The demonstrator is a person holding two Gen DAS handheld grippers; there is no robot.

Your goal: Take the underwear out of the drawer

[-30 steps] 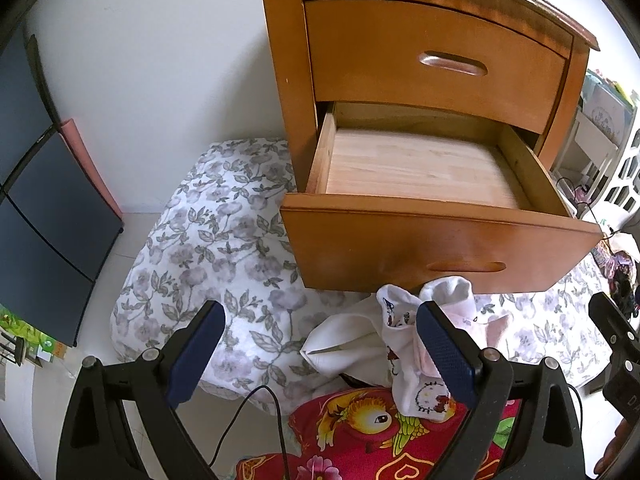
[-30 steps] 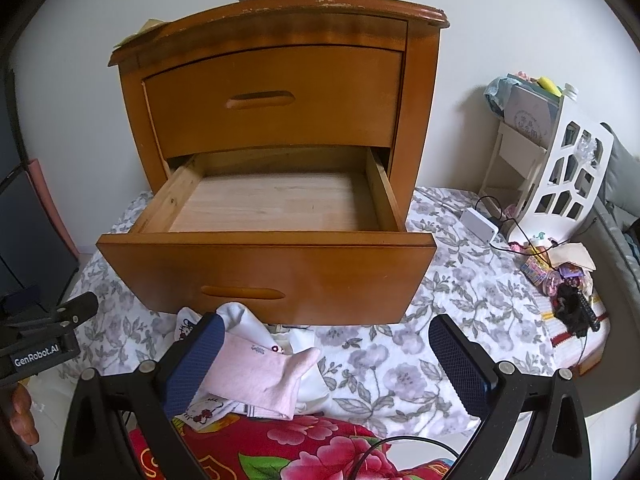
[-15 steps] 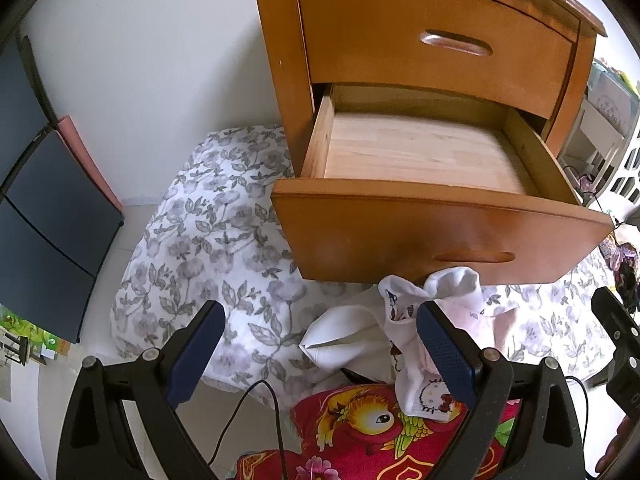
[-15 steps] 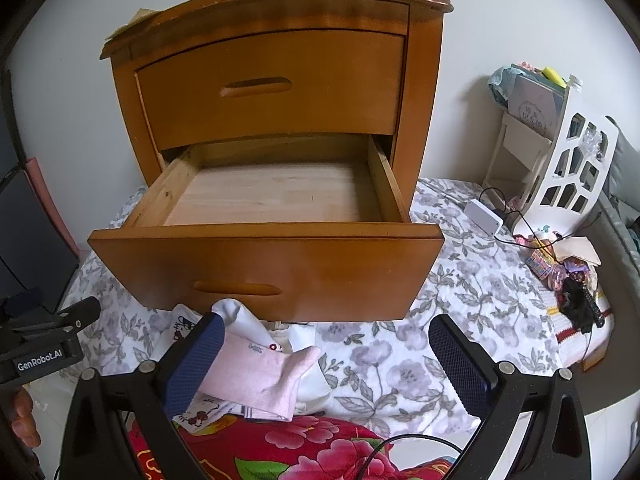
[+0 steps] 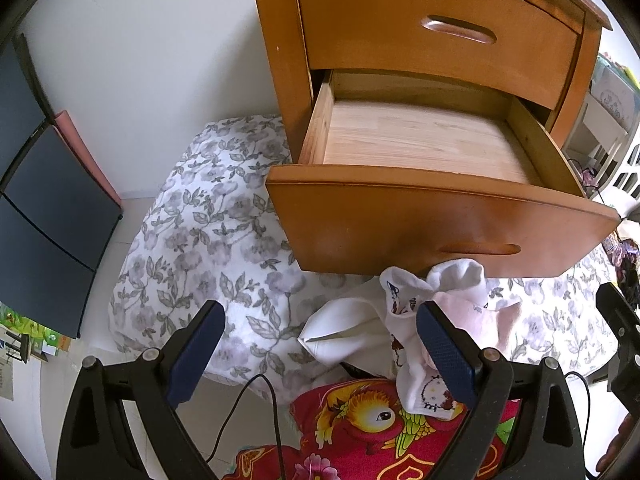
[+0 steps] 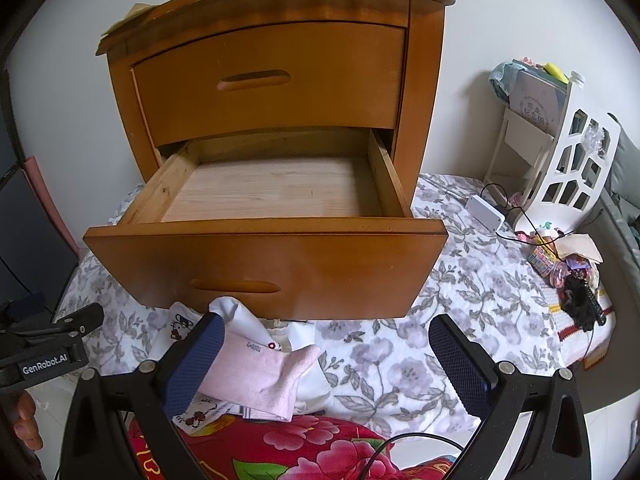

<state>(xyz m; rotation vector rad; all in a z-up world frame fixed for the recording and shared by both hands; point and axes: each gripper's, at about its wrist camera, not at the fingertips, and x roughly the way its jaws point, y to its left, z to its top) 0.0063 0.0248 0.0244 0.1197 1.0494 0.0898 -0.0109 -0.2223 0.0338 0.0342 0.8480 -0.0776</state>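
A wooden nightstand (image 6: 276,60) stands ahead with its lower drawer (image 5: 432,220) (image 6: 272,256) pulled out; only bare wood shows inside. A pile of white and pink underwear (image 5: 424,320) (image 6: 256,368) lies on the floral cloth just below the drawer front. My left gripper (image 5: 320,352) is open, its right finger in front of the pile. My right gripper (image 6: 328,364) is open too, its left finger overlapping the pink piece. Neither holds anything.
A floral cloth (image 6: 460,308) covers the surface under the nightstand. A red patterned cloth (image 5: 360,432) lies at the near edge. A white cut-out rack (image 6: 560,168), a white box with cables (image 6: 486,212) and small trinkets (image 6: 560,264) sit at the right. Dark panels (image 5: 44,208) stand left.
Both grippers have moved closer to the nightstand, so the open drawer looms larger. Both stay open and the pile of underwear has not moved.
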